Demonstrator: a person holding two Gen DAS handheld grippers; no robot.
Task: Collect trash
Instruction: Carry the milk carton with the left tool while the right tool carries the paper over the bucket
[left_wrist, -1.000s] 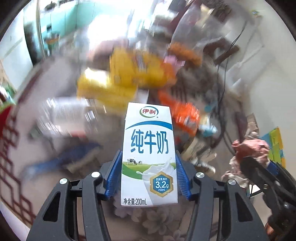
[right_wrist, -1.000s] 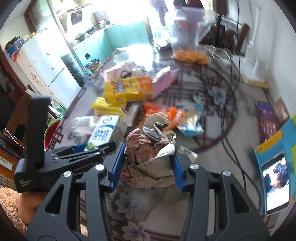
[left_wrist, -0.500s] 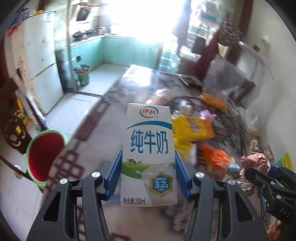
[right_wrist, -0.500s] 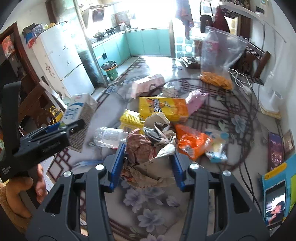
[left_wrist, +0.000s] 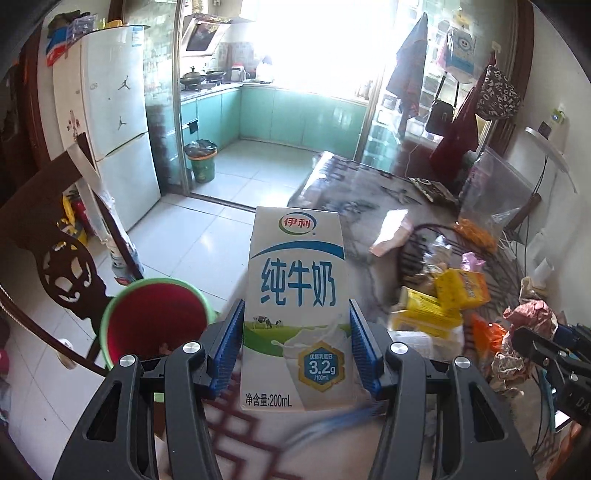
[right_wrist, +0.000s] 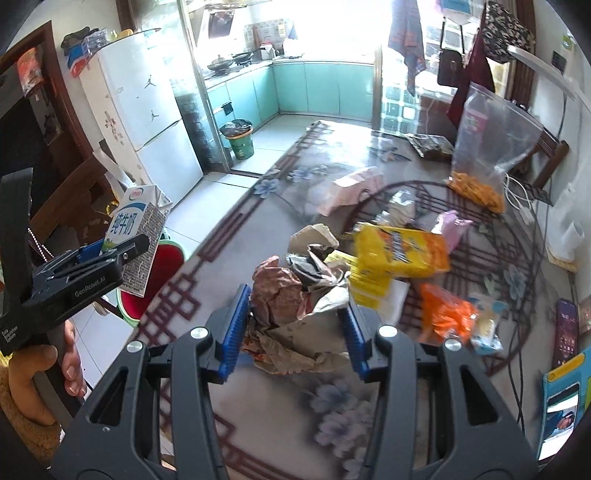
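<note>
My left gripper (left_wrist: 296, 345) is shut on a white and blue milk carton (left_wrist: 297, 306), held upright above the table's left edge. A red bin with a green rim (left_wrist: 155, 325) stands on the floor just left of it. My right gripper (right_wrist: 293, 325) is shut on a wad of crumpled brown paper (right_wrist: 295, 295), held over the table. In the right wrist view the left gripper (right_wrist: 88, 277) with the carton (right_wrist: 135, 236) is at the left, above the bin (right_wrist: 162, 273). The right gripper with its paper shows at the right in the left wrist view (left_wrist: 532, 325).
The glass-topped table (right_wrist: 258, 387) holds yellow packets (right_wrist: 399, 251), an orange wrapper (right_wrist: 447, 314), a pink packet (right_wrist: 351, 188), a clear bag of snacks (right_wrist: 487, 155), cables and a phone (right_wrist: 565, 328). A wooden chair (left_wrist: 55, 258) and a fridge (left_wrist: 118, 122) stand left.
Both grippers have swung left from the pile of trash toward the table's left edge. The red bin has come closer under the left gripper. Both keep their hold.
</note>
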